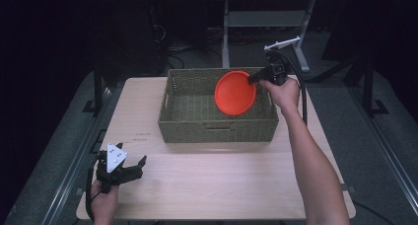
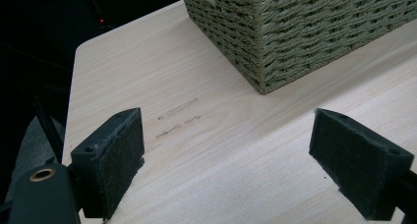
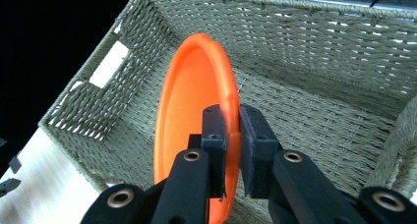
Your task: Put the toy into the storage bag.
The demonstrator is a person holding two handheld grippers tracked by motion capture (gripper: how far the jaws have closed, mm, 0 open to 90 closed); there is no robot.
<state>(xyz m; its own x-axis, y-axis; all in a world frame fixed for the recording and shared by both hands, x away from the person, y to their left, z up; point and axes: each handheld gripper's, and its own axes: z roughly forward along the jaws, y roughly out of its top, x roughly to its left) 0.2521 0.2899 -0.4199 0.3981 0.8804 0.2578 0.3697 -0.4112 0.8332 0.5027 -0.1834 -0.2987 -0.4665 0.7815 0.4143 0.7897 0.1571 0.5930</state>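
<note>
Currently, the right hand-held gripper (image 3: 232,135) pinches an orange plate (image 3: 189,116) by its rim, tilted above the basket (image 1: 217,129); a thin-edge grip may slip, while the left hand-held gripper (image 2: 226,160) rests released on the surface (image 2: 221,150) near the basket.

Plate (image 1: 235,93) upright inside basket (image 1: 217,129) at table's (image 1: 222,185) far middle.

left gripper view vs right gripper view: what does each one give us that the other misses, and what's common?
Left gripper view: the open left gripper, its pads wide apart over the bare wooden table, faint pencil marks on the wood, and an outside corner of the wicker basket.

Right gripper view: the right gripper shut on the rim of the orange plate, which is held on edge above the basket's inside, plus a handle cutout in the basket's end wall.

Shared: the basket and some tabletop.
</note>
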